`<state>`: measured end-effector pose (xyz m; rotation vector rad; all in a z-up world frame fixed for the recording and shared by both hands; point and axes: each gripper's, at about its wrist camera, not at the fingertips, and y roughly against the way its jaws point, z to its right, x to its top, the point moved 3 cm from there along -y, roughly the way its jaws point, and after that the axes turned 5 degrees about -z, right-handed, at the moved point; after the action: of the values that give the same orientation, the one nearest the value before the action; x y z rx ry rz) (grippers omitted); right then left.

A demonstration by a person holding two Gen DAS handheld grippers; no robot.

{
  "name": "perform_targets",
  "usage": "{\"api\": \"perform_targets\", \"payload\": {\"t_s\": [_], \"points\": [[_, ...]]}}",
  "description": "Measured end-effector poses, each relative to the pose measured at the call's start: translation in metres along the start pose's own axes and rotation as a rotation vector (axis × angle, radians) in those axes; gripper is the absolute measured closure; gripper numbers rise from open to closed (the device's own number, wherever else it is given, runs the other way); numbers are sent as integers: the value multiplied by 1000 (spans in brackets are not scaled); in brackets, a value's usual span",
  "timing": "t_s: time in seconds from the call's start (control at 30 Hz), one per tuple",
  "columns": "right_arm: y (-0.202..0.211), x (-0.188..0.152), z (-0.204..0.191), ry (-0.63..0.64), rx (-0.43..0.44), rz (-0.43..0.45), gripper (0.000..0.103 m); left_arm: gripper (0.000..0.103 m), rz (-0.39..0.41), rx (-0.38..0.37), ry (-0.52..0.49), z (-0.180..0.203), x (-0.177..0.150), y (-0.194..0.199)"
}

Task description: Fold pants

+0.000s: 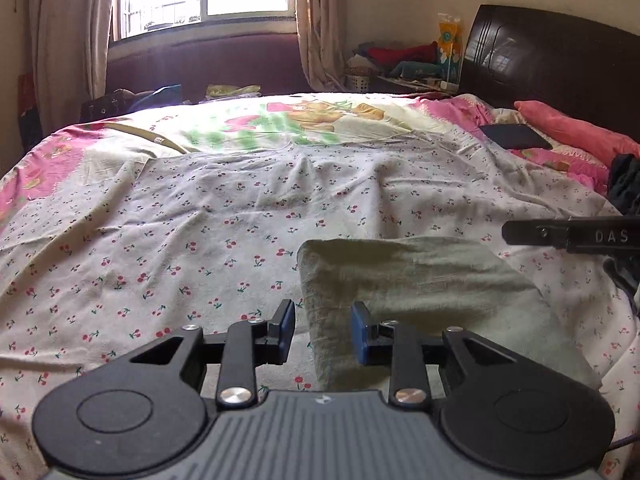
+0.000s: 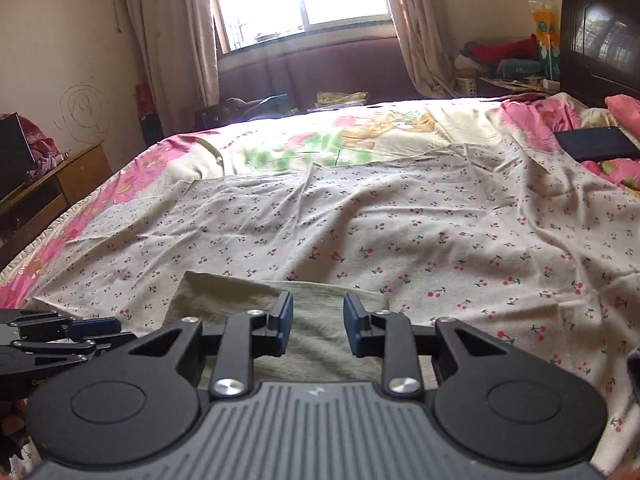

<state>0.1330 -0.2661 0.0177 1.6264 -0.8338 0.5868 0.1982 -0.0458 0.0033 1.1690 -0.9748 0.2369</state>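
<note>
The pale green pants (image 1: 424, 292) lie folded into a compact rectangle on the cherry-print sheet (image 1: 200, 232) near the bed's front edge. They also show in the right wrist view (image 2: 320, 328). My left gripper (image 1: 323, 332) is open and empty, its jaws either side of the fold's left edge, just above it. My right gripper (image 2: 318, 326) is open and empty over the fold's near part. The right gripper's side shows in the left wrist view (image 1: 576, 236). The left gripper shows at the left of the right wrist view (image 2: 60, 336).
A black flat object (image 1: 516, 136) and a pink pillow (image 1: 576, 128) lie at the back right by the dark headboard (image 1: 552, 52). Dark clothing (image 1: 624, 184) sits at the right edge. A wooden cabinet (image 2: 52, 188) stands left of the bed. A cartoon-print quilt (image 1: 280, 120) covers the far half.
</note>
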Motion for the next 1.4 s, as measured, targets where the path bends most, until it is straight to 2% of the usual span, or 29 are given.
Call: {"api": "perform_targets", "payload": {"t_s": [0.1, 0.13, 0.2, 0.27, 0.33, 0.43, 0.53, 0.6, 0.7, 0.77, 0.83, 0.93, 1.07, 1.2, 1.3, 1.4], "points": [[-46, -5, 1, -76, 64, -26, 74, 59, 30, 11, -24, 12, 8, -39], [-59, -10, 5, -86, 66, -44, 74, 59, 7, 12, -28, 13, 7, -55], [-81, -25, 18, -113, 13, -94, 75, 57, -59, -4, 3, 7, -3, -83], [-89, -41, 35, -156, 50, -90, 80, 50, -53, -16, 15, 1, -11, -89], [-81, -46, 41, -190, 78, -71, 81, 48, -41, -2, 35, -4, -12, -79], [-45, -41, 25, -134, 50, -16, 72, 48, -9, 21, 75, -13, -18, -45], [-4, -52, 7, -101, 83, 19, 72, 48, 5, 81, 17, -9, -40, -14], [9, -65, -3, -88, 78, -1, 73, 48, -20, 106, -5, -4, -59, -1], [23, -89, -14, -58, 41, -41, 71, 48, -52, 104, -5, 4, -79, 18], [33, -103, -20, -74, 50, -61, 72, 48, -95, 106, -31, 11, -86, 24], [30, -114, -28, -32, 13, -120, 68, 48, -136, 151, -56, 16, -90, 24], [38, -117, -37, 4, -24, -125, 68, 48, -155, 138, 0, 18, -88, 36], [61, -112, -39, -89, 36, -107, 68, 47, -135, 95, 83, 27, -89, 63], [77, -125, -41, -128, 8, -120, 67, 46, -155, 102, 90, 45, -99, 77], [88, -134, -43, -170, 18, -128, 67, 38, -160, 88, 91, 58, -108, 85], [100, -145, -45, -184, 0, -126, 67, 37, -149, 93, 78, 69, -116, 93]]}}
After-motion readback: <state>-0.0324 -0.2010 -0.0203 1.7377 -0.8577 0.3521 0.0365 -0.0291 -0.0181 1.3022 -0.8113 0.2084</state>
